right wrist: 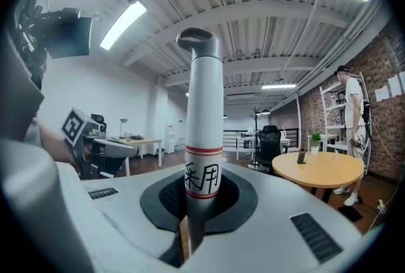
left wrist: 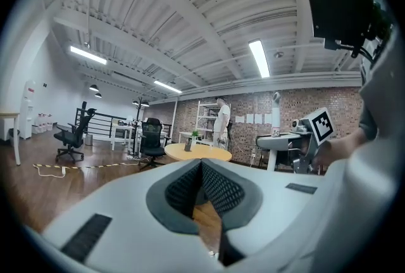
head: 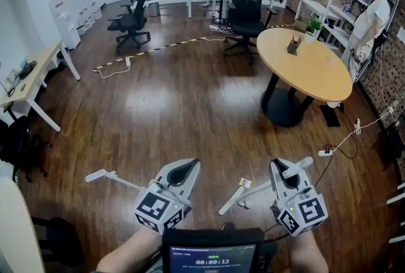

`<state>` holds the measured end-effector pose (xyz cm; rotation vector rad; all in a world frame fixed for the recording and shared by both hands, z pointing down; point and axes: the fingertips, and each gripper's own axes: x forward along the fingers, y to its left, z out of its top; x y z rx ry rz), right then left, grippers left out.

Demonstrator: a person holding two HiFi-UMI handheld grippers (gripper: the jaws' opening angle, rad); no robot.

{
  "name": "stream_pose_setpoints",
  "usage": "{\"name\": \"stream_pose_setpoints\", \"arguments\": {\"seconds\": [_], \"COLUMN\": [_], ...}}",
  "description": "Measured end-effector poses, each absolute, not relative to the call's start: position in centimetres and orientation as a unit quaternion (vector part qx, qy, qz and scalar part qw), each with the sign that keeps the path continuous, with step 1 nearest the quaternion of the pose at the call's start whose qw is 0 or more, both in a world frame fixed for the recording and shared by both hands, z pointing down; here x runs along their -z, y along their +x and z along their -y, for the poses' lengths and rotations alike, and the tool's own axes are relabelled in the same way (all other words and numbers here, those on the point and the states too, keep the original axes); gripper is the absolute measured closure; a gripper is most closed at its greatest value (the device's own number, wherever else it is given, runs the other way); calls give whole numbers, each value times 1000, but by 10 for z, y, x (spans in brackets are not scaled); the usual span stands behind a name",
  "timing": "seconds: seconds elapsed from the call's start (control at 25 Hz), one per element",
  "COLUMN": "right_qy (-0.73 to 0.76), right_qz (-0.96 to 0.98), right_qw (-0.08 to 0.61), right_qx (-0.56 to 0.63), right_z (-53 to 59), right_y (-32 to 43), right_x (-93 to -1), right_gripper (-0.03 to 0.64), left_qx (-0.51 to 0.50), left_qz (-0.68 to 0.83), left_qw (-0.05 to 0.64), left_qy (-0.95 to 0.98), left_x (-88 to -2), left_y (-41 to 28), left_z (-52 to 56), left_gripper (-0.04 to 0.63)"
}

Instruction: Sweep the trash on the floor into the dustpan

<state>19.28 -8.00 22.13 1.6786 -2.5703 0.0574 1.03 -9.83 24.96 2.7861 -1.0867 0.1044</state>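
White and smooth, a round handle (right wrist: 202, 113) with a red band and a hanging loop on top is standing upright in the right tool (right wrist: 201, 218), whose ribbed dark pads are pinching it firmly, likely so its far end can be swung across the floor (head: 177, 107). The left tool (left wrist: 201, 167) is keeping its pads pressed together on nothing, while a thin white rod (head: 111, 178) is reaching out beside it. A small scrap of trash (head: 244, 184) is sitting unswept on the glossy wooden boards between both tools, and no dustpan is showing.
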Motion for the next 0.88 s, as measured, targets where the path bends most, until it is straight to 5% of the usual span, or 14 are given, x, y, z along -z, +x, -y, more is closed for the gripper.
{"name": "stream_pose_setpoints", "arguments": {"seconds": [0.88], "right_qy": [544], "right_qz": [838], "right_qw": [33], "right_qx": [-18], "right_z": [75], "right_y": [183], "right_x": [-213], "right_gripper": [589], "left_qx": [-33], "left_qz": [383], "left_qw": [74], "left_qy": [920], "left_x": [-241], "left_y": [-14], "left_z": [86], "left_gripper": [592]}}
